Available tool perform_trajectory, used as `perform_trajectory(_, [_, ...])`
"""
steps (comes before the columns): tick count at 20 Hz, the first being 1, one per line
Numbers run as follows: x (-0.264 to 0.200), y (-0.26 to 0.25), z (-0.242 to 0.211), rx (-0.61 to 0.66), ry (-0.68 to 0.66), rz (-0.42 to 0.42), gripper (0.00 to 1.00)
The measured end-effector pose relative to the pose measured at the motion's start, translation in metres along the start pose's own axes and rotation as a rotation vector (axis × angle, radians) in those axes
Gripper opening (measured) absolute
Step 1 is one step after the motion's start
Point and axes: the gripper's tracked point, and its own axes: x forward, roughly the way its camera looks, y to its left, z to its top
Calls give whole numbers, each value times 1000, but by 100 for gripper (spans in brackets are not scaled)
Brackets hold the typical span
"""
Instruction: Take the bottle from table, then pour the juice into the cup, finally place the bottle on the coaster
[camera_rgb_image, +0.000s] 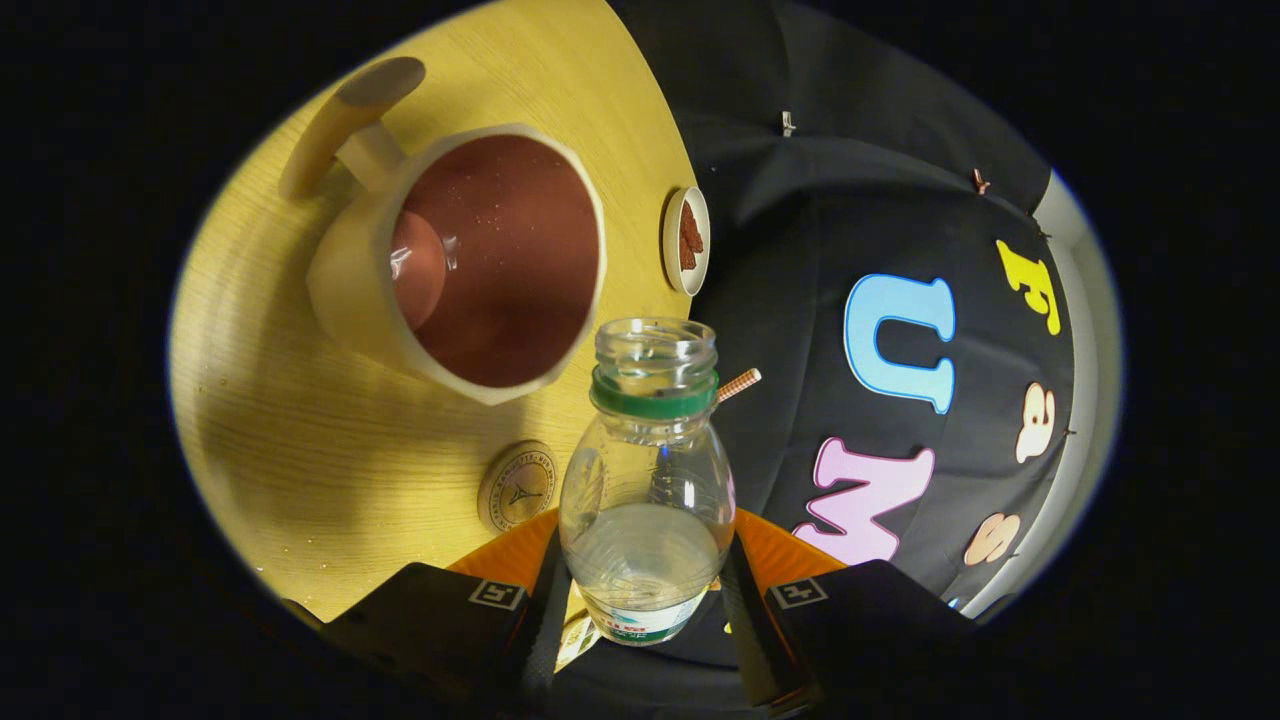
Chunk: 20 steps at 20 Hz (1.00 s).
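My black fingers (530, 620) grip a clear, green-collared bottle (648, 500); beyond it, a cream cup (350, 290), brown-red inside, on yellow woodgrain table (300, 450).

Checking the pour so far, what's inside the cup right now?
The cup shows a reddish-brown inner wall with some droplets; its far bottom is partly hidden by the rim. The gripper holds the bottle.

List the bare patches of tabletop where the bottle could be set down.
The hand-held gripper is shut on the bottle. The table is bare in a broad stretch between cup and coaster, on the cup's handle side. It is crowded between the cup and small dish.
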Motion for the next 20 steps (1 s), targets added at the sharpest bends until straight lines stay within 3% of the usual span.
perform_trajectory(20, [-3, 9, 2, -177, -55, 3, 73])
